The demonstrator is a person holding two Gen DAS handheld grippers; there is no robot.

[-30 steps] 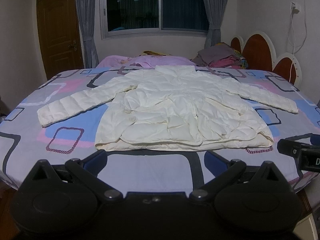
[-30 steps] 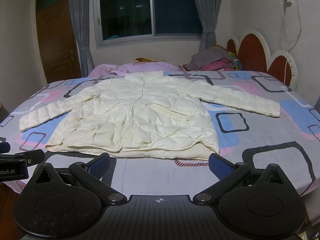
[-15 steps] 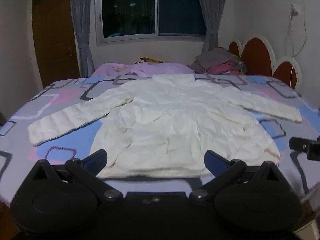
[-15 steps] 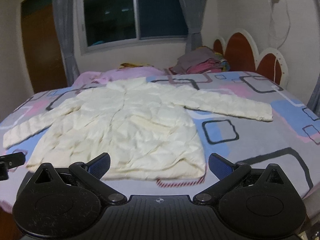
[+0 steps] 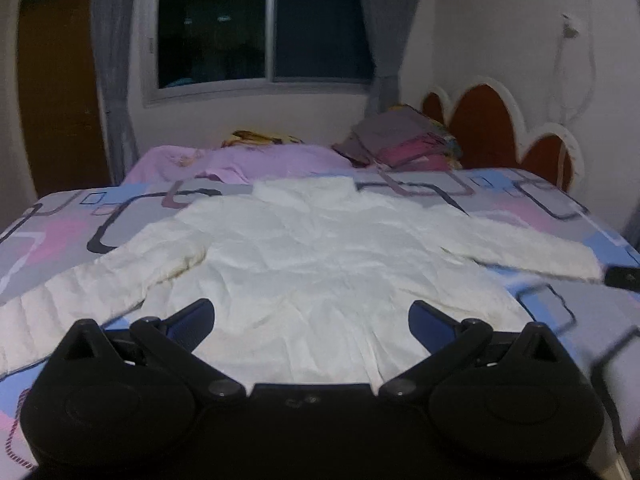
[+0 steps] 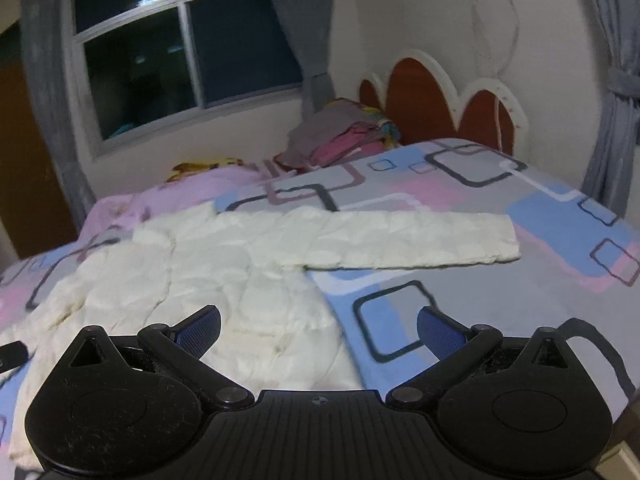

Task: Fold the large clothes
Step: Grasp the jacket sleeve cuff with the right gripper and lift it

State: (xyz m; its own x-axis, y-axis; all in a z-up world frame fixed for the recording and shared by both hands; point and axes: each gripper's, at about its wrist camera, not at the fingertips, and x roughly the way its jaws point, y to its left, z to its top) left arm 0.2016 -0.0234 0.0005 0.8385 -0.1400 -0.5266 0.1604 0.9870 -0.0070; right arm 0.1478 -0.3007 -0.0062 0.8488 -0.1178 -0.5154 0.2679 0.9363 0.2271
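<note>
A white quilted puffer jacket (image 5: pixel 320 256) lies flat on the bed with both sleeves spread out. My left gripper (image 5: pixel 311 316) hovers over the jacket's lower body, open, nothing between its blue pads. My right gripper (image 6: pixel 319 326) is open over the jacket's right side, near its edge; the right sleeve (image 6: pixel 408 240) stretches out ahead of it. In the left wrist view the other gripper's dark tip (image 5: pixel 622 278) shows past the right cuff. The jacket's hem is hidden behind both grippers.
The bed sheet (image 6: pixel 500 308) is grey with blue and pink squares. A pink blanket (image 5: pixel 240 160) and a pile of folded clothes (image 5: pixel 400 140) sit at the far edge. The red scalloped headboard (image 5: pixel 500 128) stands at the right; window, curtains and door stand behind.
Both grippers moved forward over the jacket, hiding its hem. The right gripper also swung right and tilted, bringing the right sleeve to mid view. Both stay open.
</note>
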